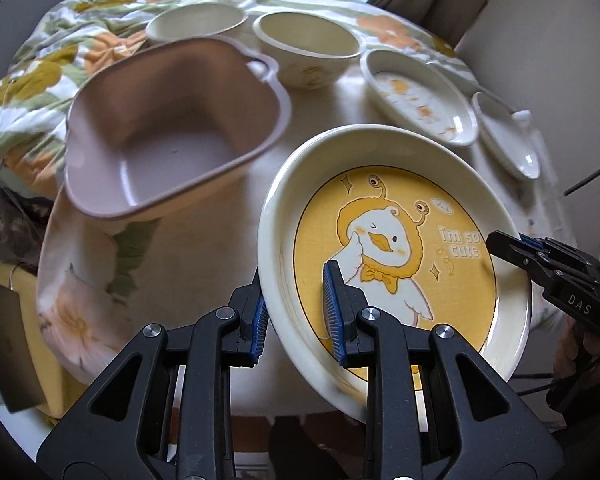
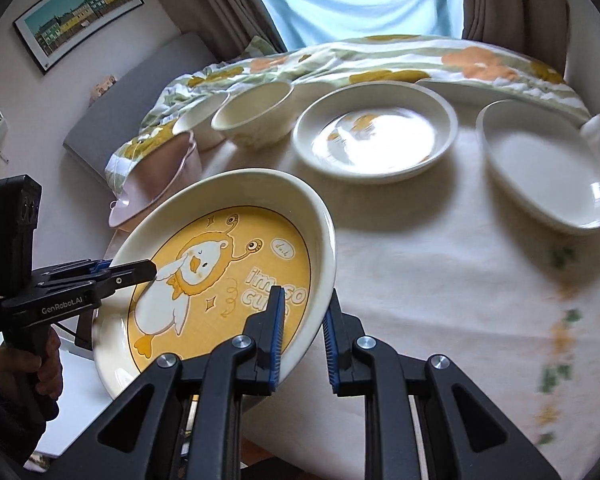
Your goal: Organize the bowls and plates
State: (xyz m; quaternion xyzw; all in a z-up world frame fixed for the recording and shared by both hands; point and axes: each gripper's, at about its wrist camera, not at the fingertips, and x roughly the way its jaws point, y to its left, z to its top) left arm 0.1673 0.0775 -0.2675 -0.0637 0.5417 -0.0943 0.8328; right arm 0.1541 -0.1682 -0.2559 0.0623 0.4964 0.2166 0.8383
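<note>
Held clear above the tabletop [image 2: 440,280], tilted: yellow duck plate [image 1: 396,248], pinched at opposite rims. Left claw [image 1: 296,320] clamped on its near-left rim, right claw [image 2: 302,336] clamped on its right rim. Behind on the floral cloth [image 1: 40,80]: pink square bowl [image 1: 172,128], two cream bowls [image 1: 308,46], a cream plate [image 2: 376,136] and a white dish [image 2: 548,172].
</note>
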